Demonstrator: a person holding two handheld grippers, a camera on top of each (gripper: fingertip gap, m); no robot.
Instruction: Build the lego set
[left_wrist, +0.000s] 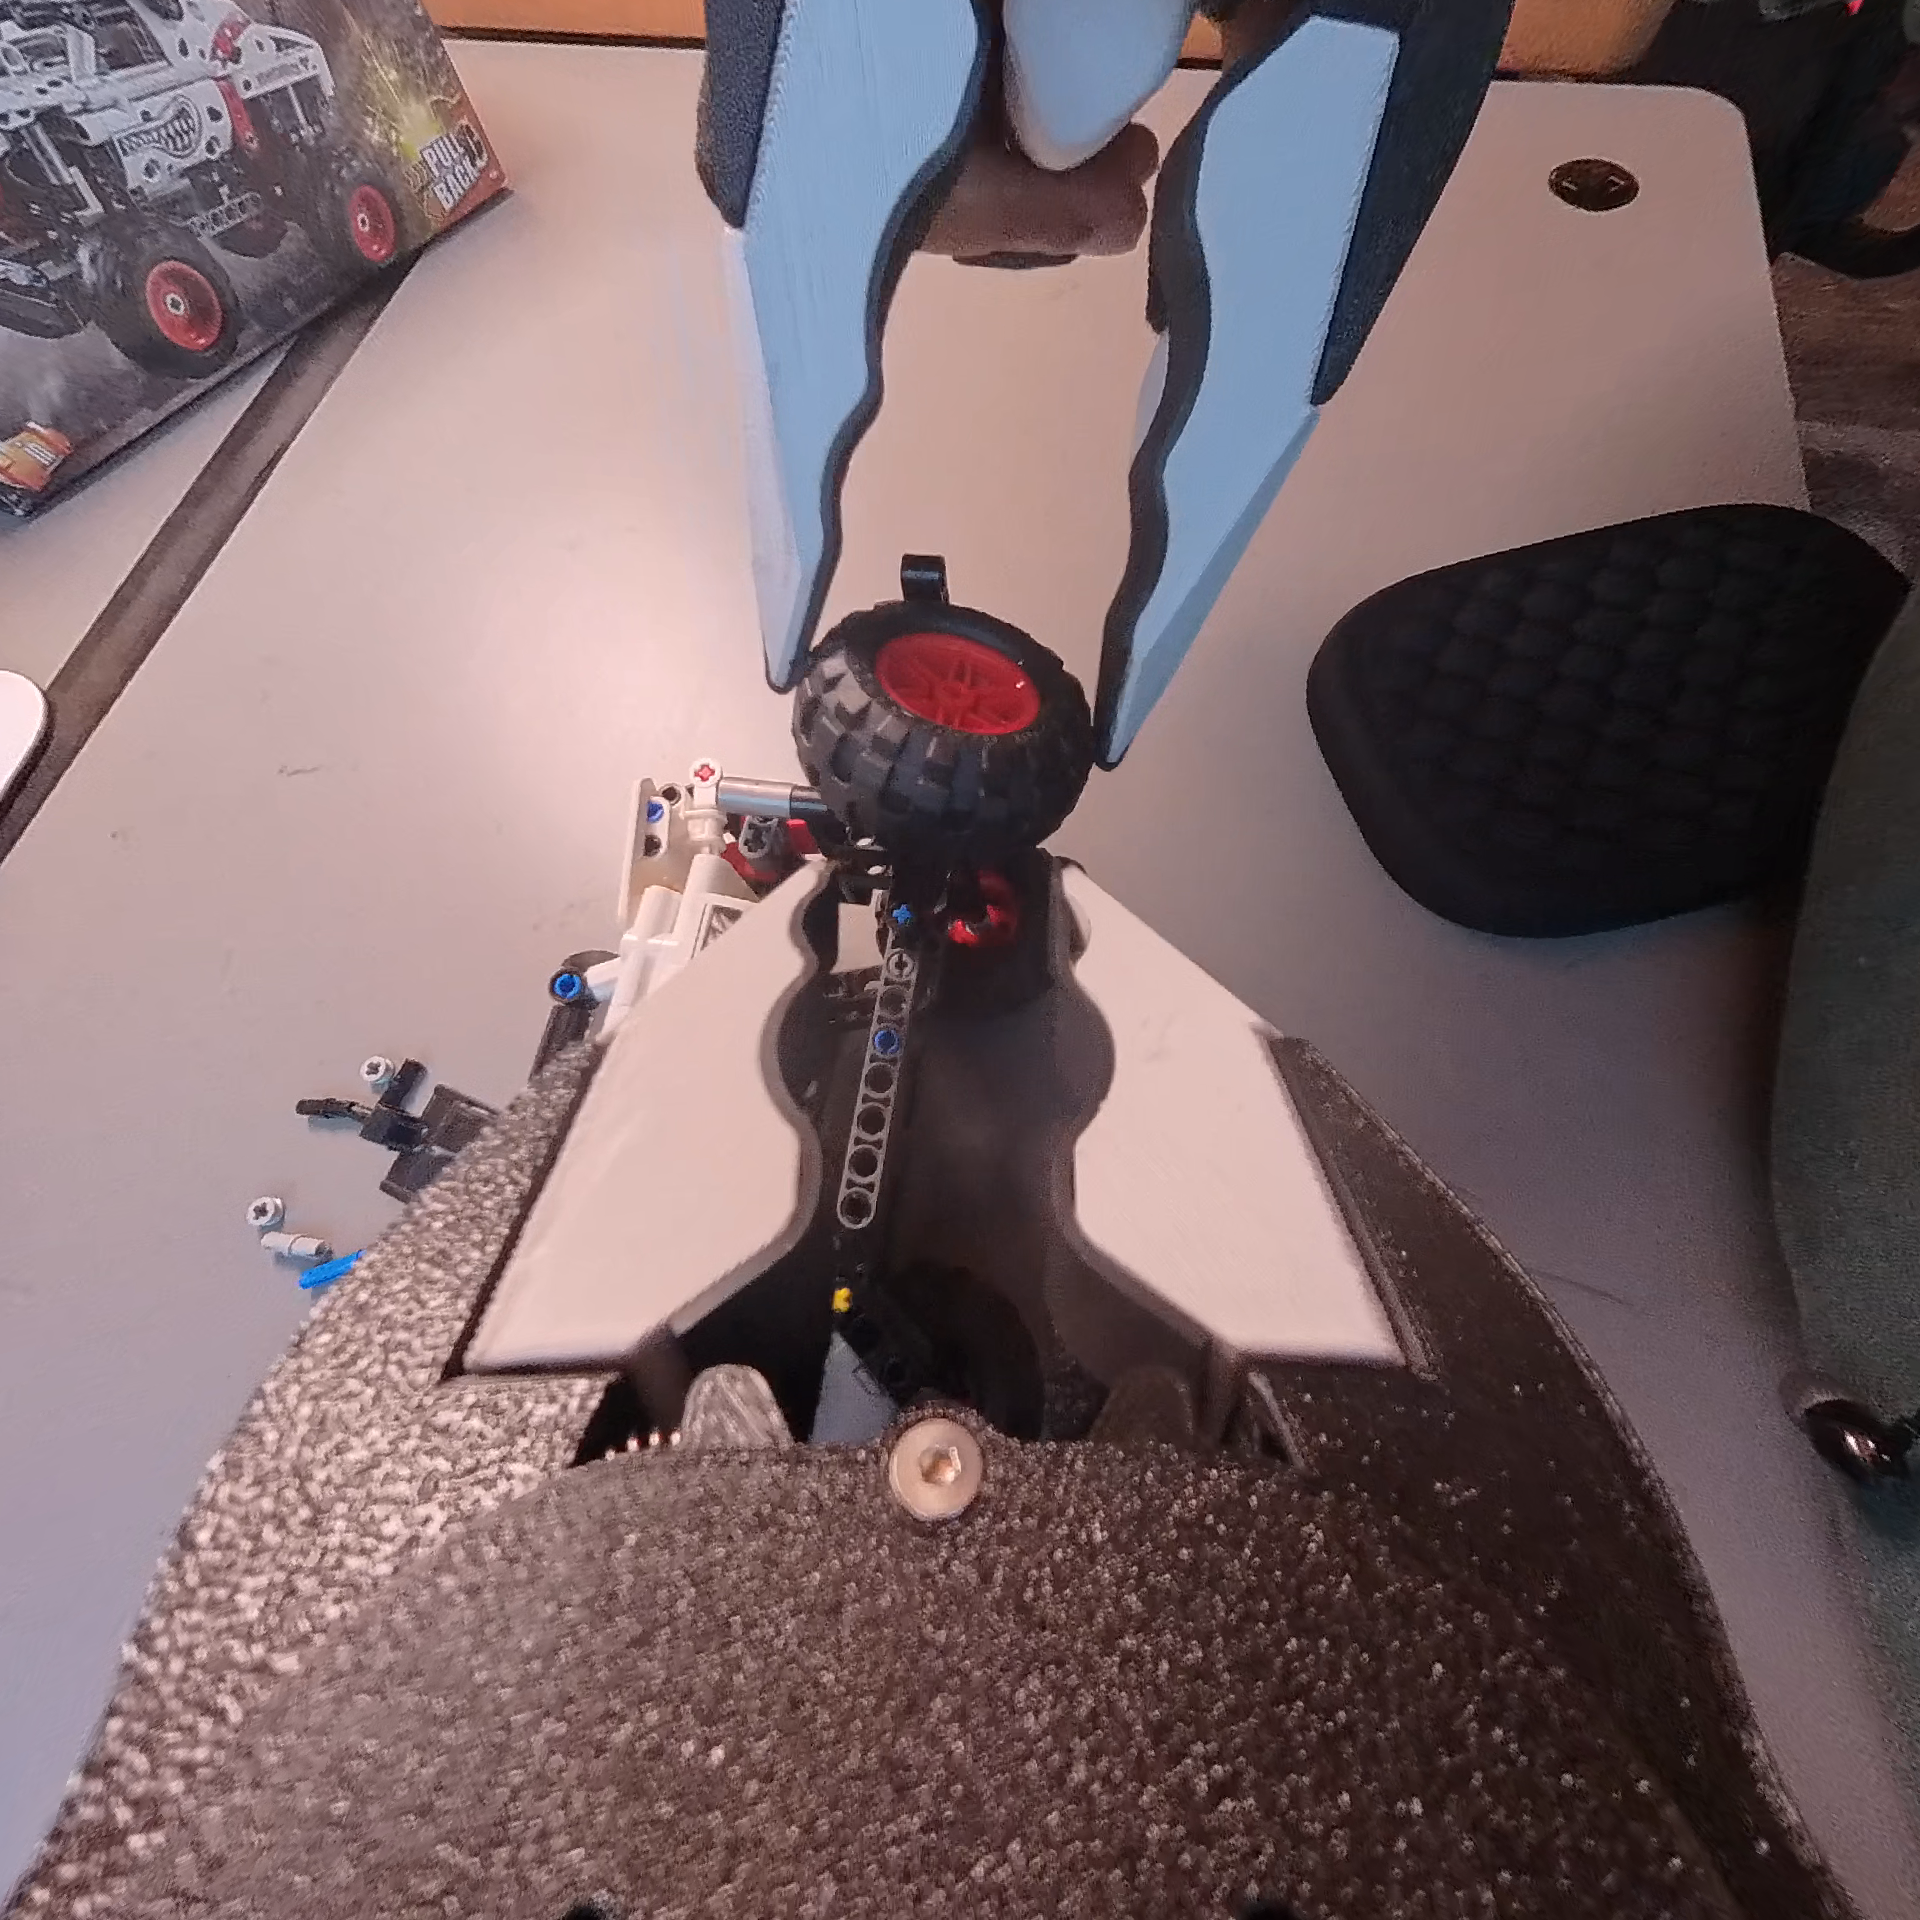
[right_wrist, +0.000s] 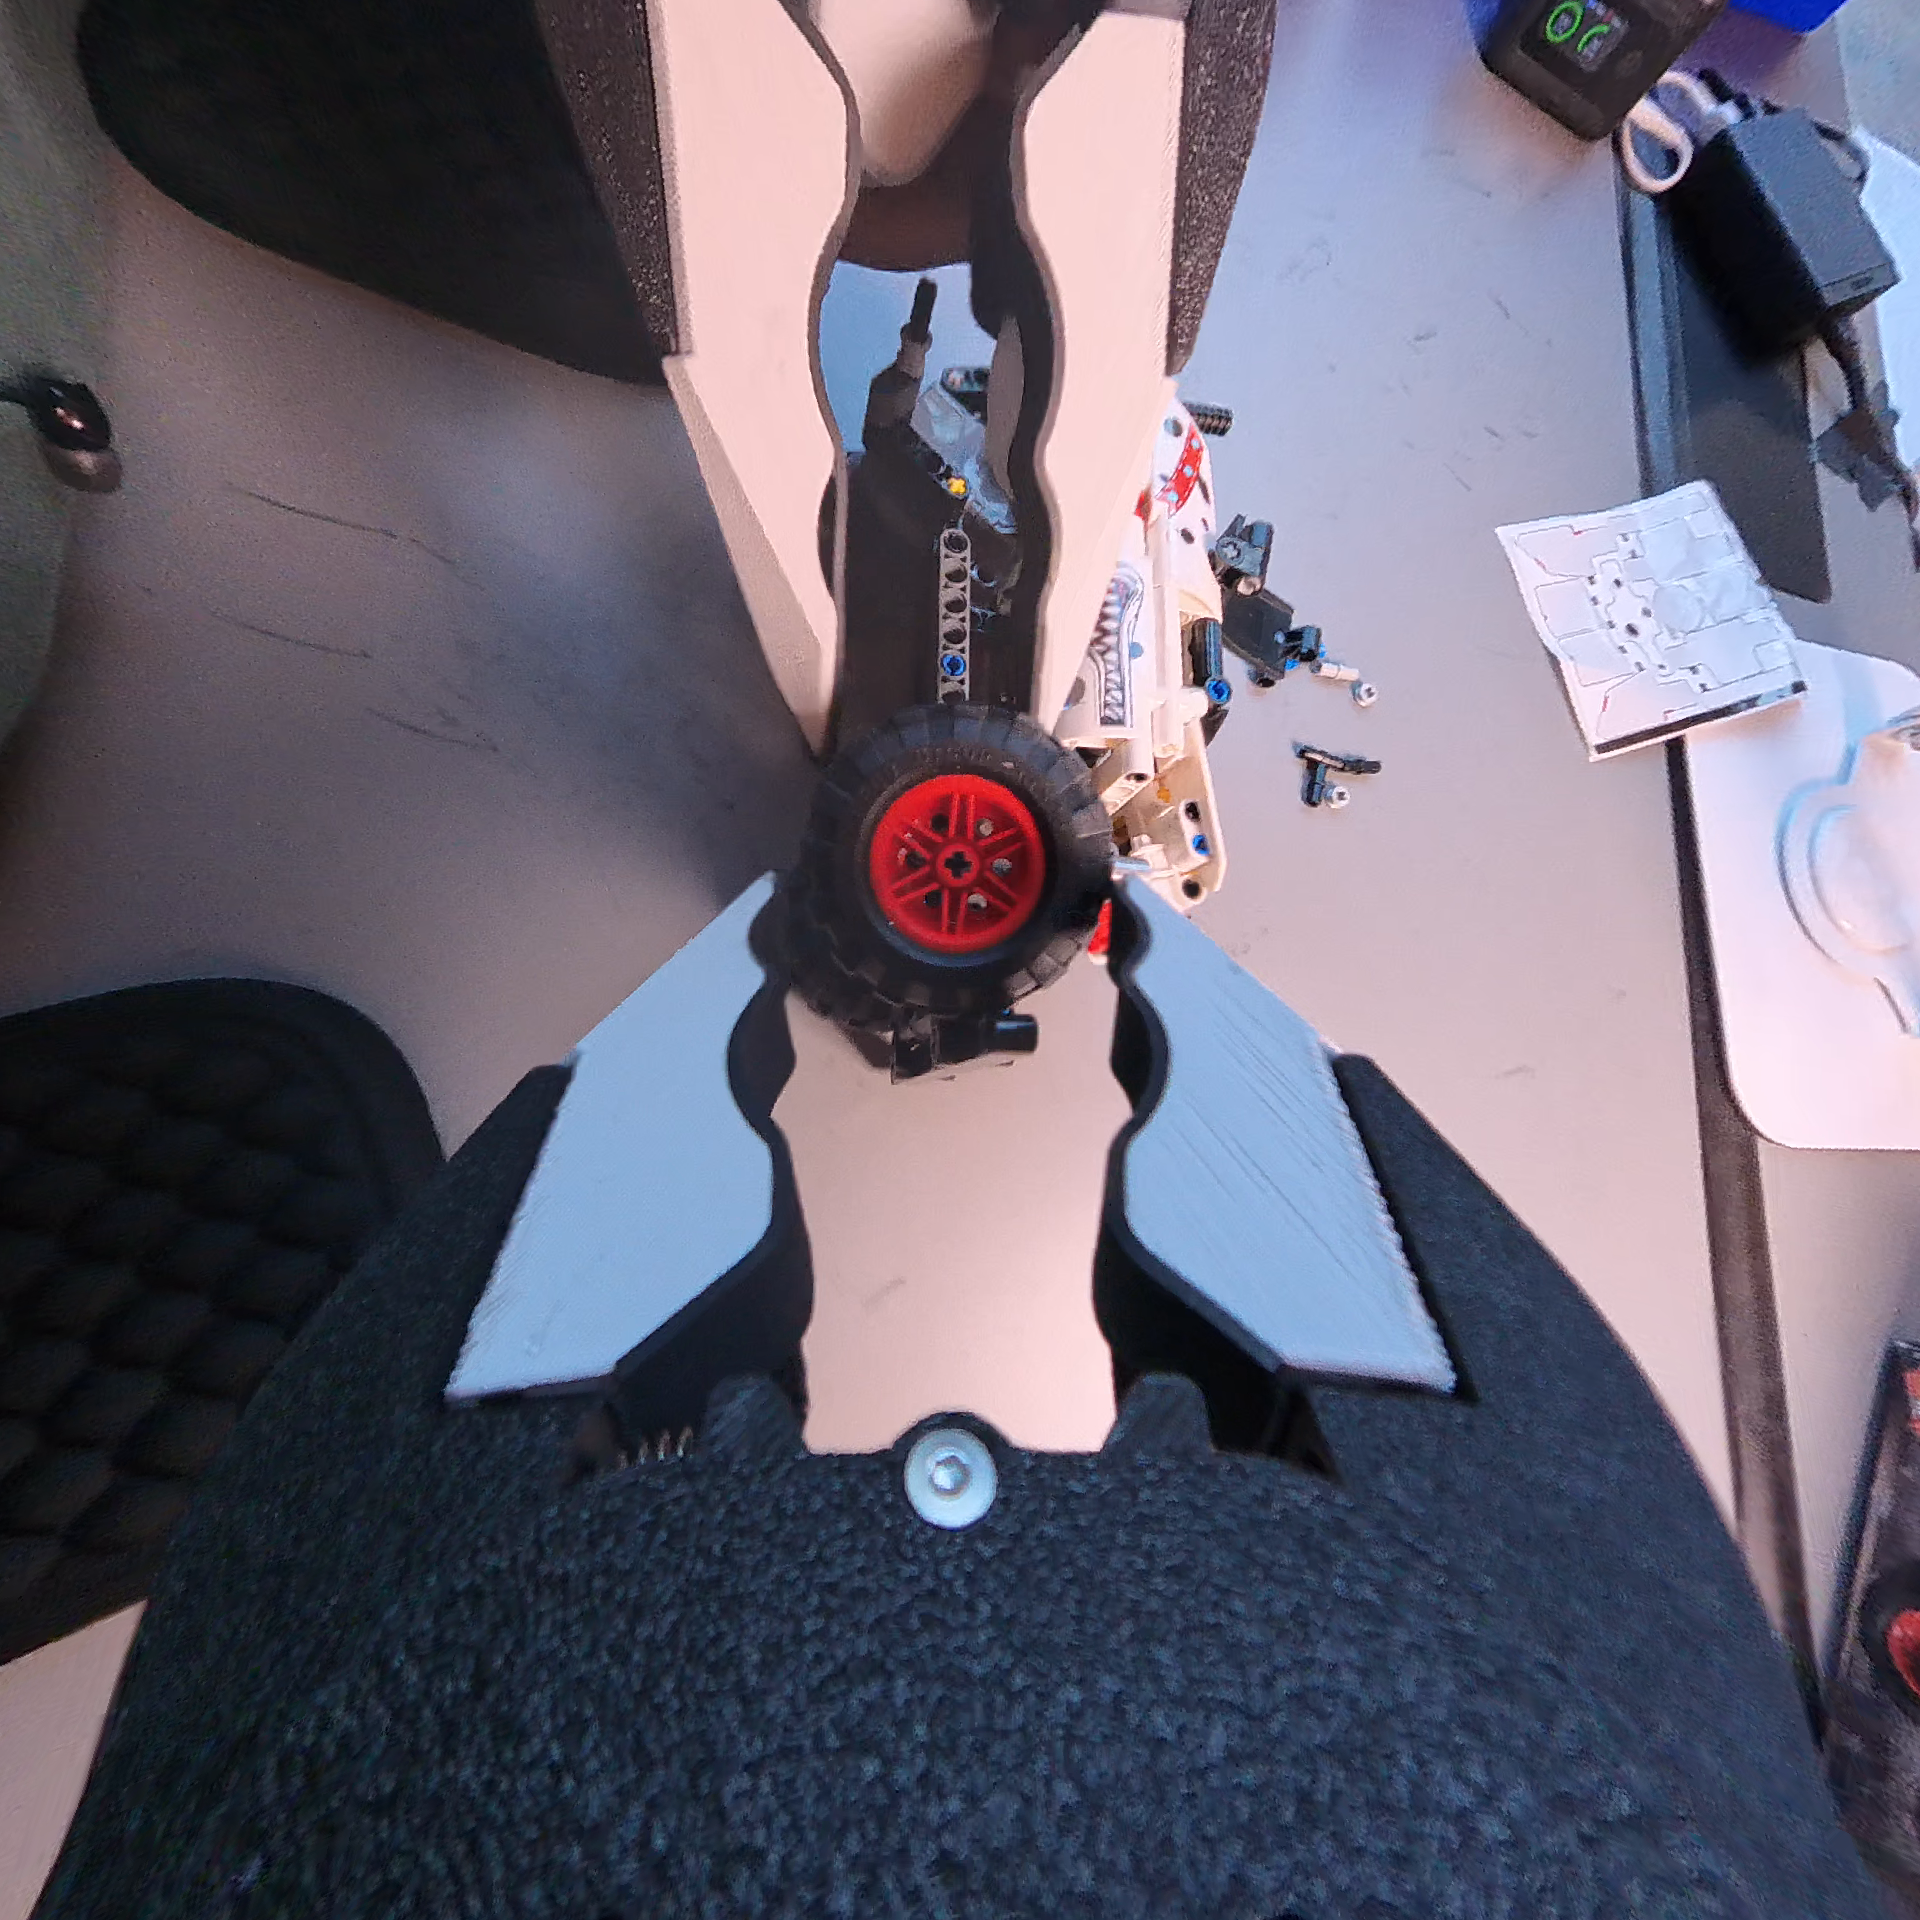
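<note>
Your wheel (right_wrist: 958, 864) sits at the end of the truck chassis (left_wrist: 878, 1101), red hub facing the right tool (right_wrist: 940, 899), the chassis's long axis running away from it toward the left tool (left_wrist: 935, 894). Your right tool's tips are spread wide, touching the tyre on both sides. Your left tool is closed narrow on the chassis, opposite. Loose small parts (right_wrist: 1320, 675) lie on the table (right_wrist: 1403, 332) beside the chassis; a sticker sheet (right_wrist: 1647, 613) lies beyond them.

An office desk: grey desktop (left_wrist: 1351, 343) with cable hole (left_wrist: 1593, 185), charger (right_wrist: 1792, 234), chair (left_wrist: 1600, 717).
</note>
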